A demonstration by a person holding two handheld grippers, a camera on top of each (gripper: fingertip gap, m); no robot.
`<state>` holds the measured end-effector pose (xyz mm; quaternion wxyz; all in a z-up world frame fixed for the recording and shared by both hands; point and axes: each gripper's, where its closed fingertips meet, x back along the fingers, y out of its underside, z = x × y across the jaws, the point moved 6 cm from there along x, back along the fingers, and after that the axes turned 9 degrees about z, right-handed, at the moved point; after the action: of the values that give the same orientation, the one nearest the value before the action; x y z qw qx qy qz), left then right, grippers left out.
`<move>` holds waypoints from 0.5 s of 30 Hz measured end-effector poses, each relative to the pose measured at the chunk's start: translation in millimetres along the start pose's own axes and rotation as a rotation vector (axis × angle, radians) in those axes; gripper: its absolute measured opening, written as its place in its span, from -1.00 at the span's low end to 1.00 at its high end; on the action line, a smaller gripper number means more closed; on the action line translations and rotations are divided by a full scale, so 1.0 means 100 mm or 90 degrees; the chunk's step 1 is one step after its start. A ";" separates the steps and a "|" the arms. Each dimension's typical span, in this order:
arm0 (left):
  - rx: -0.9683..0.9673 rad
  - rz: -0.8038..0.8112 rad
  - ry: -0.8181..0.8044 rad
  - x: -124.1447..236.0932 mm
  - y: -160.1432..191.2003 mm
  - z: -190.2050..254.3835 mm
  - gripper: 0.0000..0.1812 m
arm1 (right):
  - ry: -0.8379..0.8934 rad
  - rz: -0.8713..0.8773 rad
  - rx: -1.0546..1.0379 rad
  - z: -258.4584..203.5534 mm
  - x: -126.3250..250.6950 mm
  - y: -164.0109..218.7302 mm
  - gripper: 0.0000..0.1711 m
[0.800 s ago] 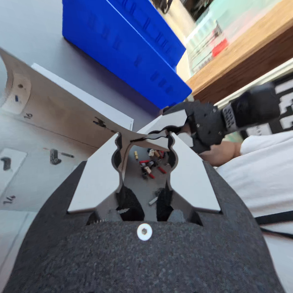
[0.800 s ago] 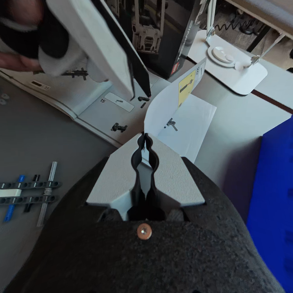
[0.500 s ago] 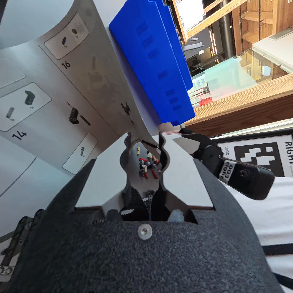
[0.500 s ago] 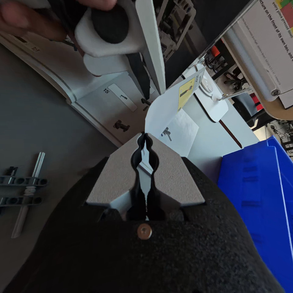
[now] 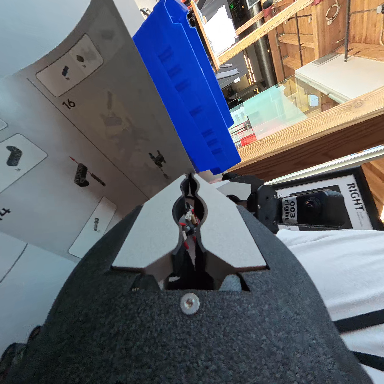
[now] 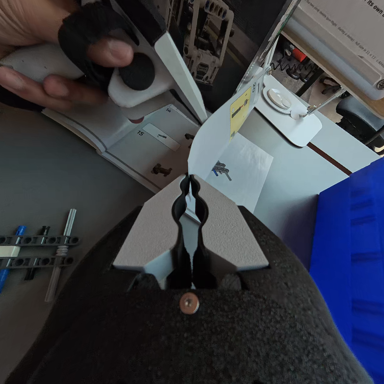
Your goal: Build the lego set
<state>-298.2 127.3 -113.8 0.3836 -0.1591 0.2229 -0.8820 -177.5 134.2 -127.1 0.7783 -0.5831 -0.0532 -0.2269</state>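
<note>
The open instruction booklet lies on the grey table; it also shows in the right wrist view. One page is lifted and curls upward. My right gripper is shut on that page's lower edge. My left gripper is shut on the same page's corner, and its finger reaches down to the page's upper edge, held by a hand. The right gripper sits just right of my left fingertips. A partly built assembly of black beams and axles lies at left.
A blue bin stands at the right, also in the left wrist view. Small loose parts show between my left fingers. The set's dark box and a white lamp base stand behind the booklet. The tips of one gripper are about 5 centimeters away from the tips of the other.
My left gripper has gone from open to shut on the page corner. The page has been lifted higher. My right gripper stays shut on the page.
</note>
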 end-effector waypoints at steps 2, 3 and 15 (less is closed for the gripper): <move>-0.013 -0.005 0.008 -0.03 -0.01 0.03 -1.00 | -0.006 0.001 -0.015 0.01 0.00 0.01 -1.00; -0.016 -0.005 0.010 -0.05 -0.02 0.04 -1.00 | -0.012 0.002 -0.024 0.01 0.00 0.02 -1.00; -0.049 -0.013 -0.015 -0.11 -0.05 0.03 -0.87 | -0.033 0.011 -0.072 0.08 0.02 0.08 -1.00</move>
<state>-292.4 137.3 -109.7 0.3708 -0.1862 0.2509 -0.8746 -170.9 142.6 -130.9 0.7445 -0.6321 -0.0553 -0.2076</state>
